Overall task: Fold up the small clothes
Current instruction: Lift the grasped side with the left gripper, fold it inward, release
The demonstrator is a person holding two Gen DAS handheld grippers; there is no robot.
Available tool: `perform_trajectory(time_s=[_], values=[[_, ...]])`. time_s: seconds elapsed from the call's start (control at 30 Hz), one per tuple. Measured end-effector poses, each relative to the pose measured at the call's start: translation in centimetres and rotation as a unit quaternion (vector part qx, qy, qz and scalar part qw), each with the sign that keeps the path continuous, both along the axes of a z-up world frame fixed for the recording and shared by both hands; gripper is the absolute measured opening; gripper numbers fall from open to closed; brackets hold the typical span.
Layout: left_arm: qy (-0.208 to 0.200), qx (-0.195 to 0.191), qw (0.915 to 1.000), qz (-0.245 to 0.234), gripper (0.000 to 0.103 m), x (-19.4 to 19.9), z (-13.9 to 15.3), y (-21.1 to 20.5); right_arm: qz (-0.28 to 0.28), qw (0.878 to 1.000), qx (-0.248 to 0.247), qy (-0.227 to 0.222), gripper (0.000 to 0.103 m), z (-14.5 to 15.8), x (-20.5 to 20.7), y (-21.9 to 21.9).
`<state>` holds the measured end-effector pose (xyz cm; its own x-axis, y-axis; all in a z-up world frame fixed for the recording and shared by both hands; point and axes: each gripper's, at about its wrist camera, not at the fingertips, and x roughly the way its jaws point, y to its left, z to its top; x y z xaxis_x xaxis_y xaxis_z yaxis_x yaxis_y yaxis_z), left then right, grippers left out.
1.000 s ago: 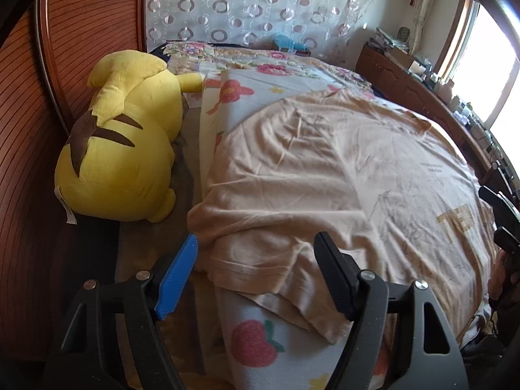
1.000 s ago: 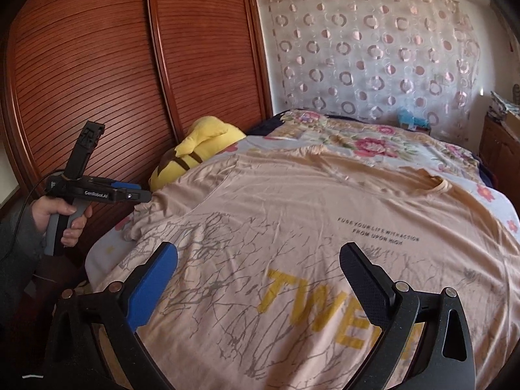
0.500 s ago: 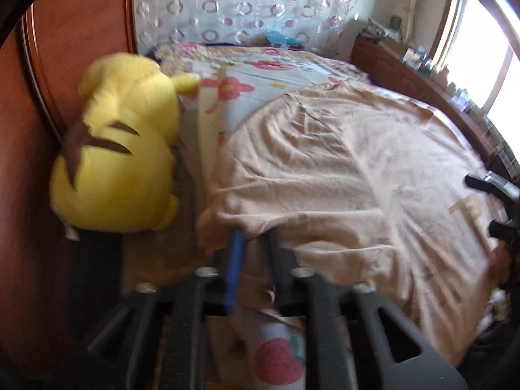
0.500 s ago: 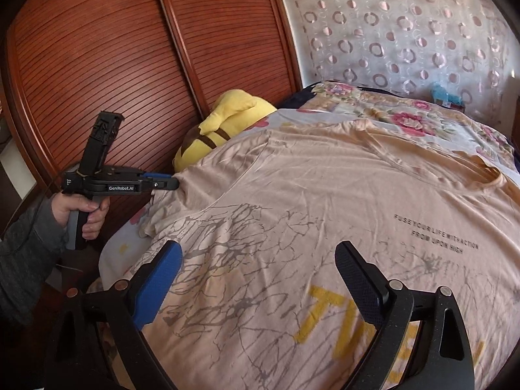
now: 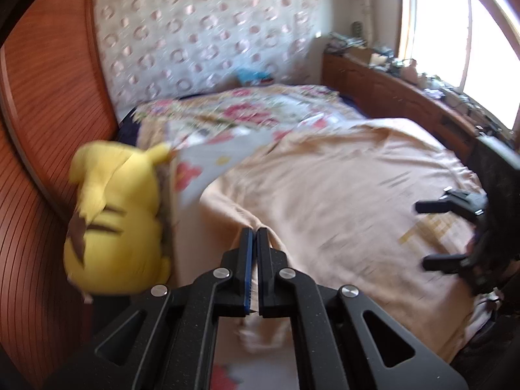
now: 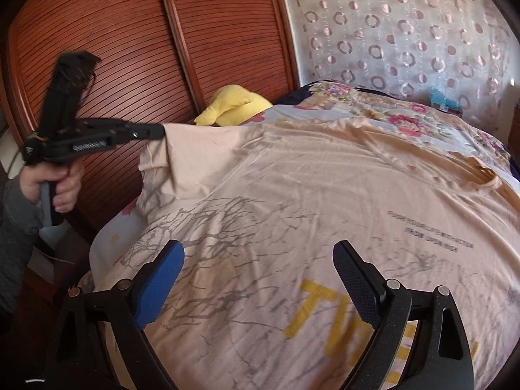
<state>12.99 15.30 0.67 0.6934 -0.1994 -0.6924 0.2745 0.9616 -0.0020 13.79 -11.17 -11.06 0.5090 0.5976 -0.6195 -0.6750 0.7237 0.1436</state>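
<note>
A peach T-shirt (image 6: pixel 325 201) with grey branch print and yellow letters lies spread over the bed. My left gripper (image 5: pixel 254 237) is shut on the edge of its sleeve (image 6: pixel 182 149), and the sleeve hangs lifted off the bed. In the right wrist view that left gripper (image 6: pixel 161 131) sits at the far left, held by a hand (image 6: pixel 61 185) in a grey sleeve. My right gripper (image 6: pixel 260 260) stands open just above the shirt's lower front, with nothing pinched between its fingers. In the left wrist view the right gripper (image 5: pixel 422 235) shows at the right edge.
A yellow plush toy (image 5: pixel 117 221) leans between the bed and the wooden slatted wardrobe doors (image 6: pixel 113 48). A floral bedspread (image 5: pixel 247 113) covers the bed under the shirt. A wooden sideboard (image 5: pixel 390 91) with clutter runs under the window on the right.
My left gripper went from open around the sleeve to shut on it, then rose and pulled the sleeve up off the bed. The right gripper shifted a little and stayed open.
</note>
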Motion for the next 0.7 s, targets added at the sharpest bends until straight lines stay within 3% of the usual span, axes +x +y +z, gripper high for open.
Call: perform_trajectory(time_s=[0.13,0.23,0.3,0.47,0.53,0.57,0.7], values=[[-0.016,-0.006,0.999,-0.042,0.003,0.9,2.1,-4.4,-0.022,1.0,0.007,-0.005,0.093,0.3,0.2,-1.8],[-0.02,-0.003,0.9988,-0.045,0.003,1.8,2.7,-6.6,-0.04,0.999,0.017,-0.002,0.093,0.2,0.4,-3.1],[-0.012,-0.006,0.9987,-0.05,0.015,2.5,2.5,-7.7,-0.049,0.999,0.02,0.002,0.093,0.0,0.4,-3.6],[0.023,-0.009,0.9985,-0.048,0.022,2.9,0.6,-8.1,-0.059,0.998,0.018,0.005,0.093,-0.3,-0.2,-3.5],[0.032,-0.016,0.9986,-0.039,0.032,2.4,-0.4,-7.0,-0.058,0.998,0.014,0.003,0.093,-0.3,-0.5,-2.9],[0.034,-0.018,0.9987,-0.035,0.041,2.1,-0.8,-7.0,-0.056,0.998,0.013,0.001,0.089,-0.2,-0.6,-2.9],[0.046,-0.029,0.9985,0.002,0.043,1.1,-2.6,-4.0,-0.054,0.998,0.013,0.007,0.062,-0.2,-0.5,-2.0]])
